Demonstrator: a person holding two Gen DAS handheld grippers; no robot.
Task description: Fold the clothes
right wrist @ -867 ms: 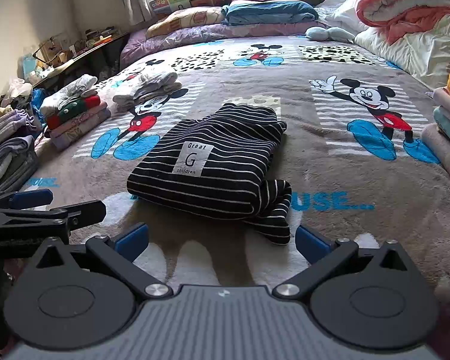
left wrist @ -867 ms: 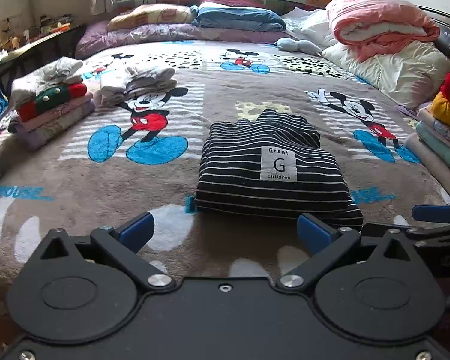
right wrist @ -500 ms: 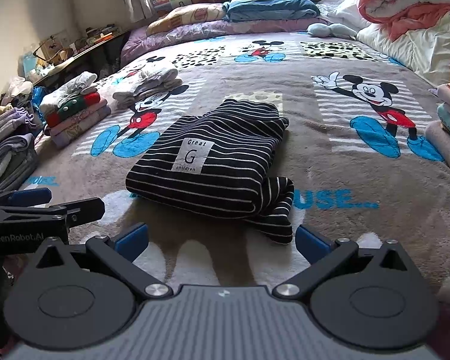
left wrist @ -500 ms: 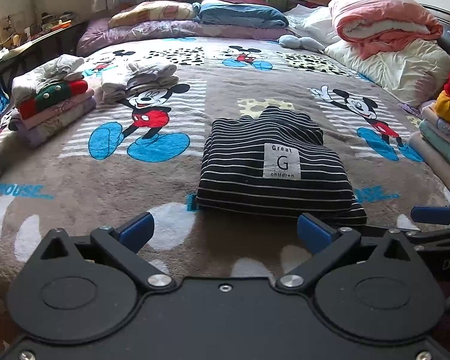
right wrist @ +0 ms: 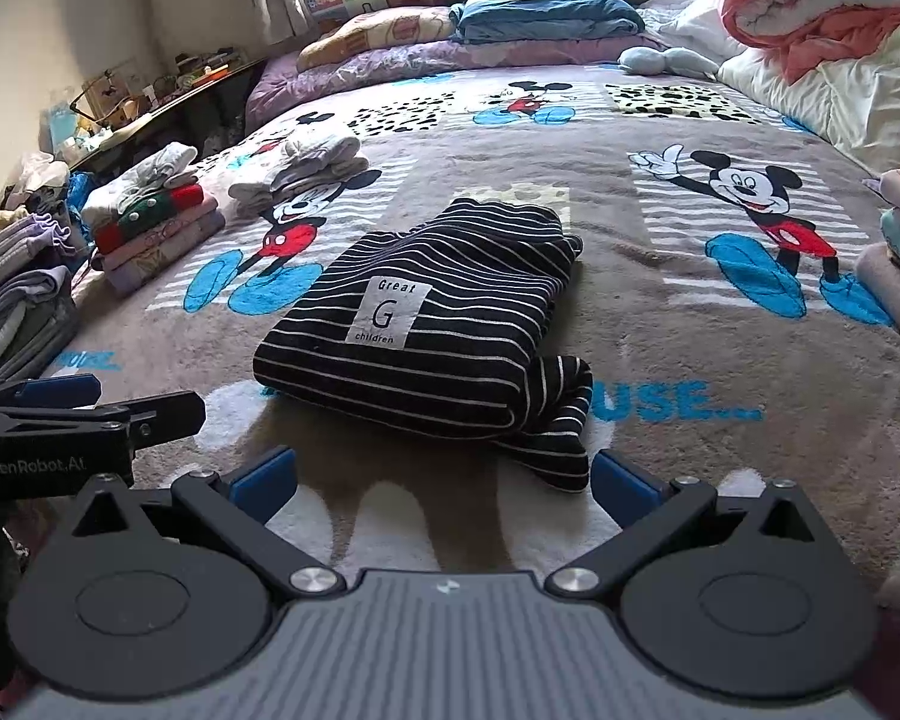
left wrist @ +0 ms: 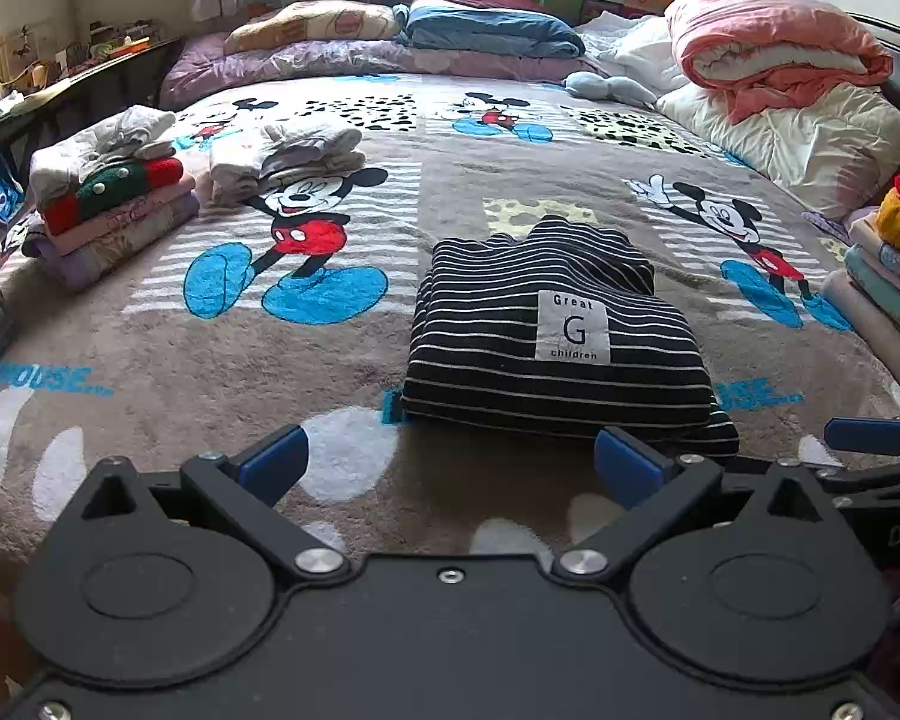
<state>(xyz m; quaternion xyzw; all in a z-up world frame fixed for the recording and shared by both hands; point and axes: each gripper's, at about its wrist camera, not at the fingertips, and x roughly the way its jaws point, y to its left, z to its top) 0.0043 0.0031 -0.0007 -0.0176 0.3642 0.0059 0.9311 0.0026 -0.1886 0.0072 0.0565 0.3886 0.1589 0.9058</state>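
Striped garment (right wrist: 450,324) folded (underside hidden)

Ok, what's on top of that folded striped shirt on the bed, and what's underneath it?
On the folded striped shirt only its own white patch reading "Great G children" shows. It lies on the Mickey Mouse blanket; the part of the print under it is covered.

Open blanket (left wrist: 222,372) lies left of and beyond the folded striped garment (left wrist: 546,348), which blocks the near centre. Clothing stacks bound the left (left wrist: 108,204) and right (left wrist: 888,276) edges; a smaller pile (left wrist: 282,156) sits far left. Quilts (left wrist: 774,60) close the far right. The near strip by the fingers (left wrist: 270,462) appears clear, though partly hidden.
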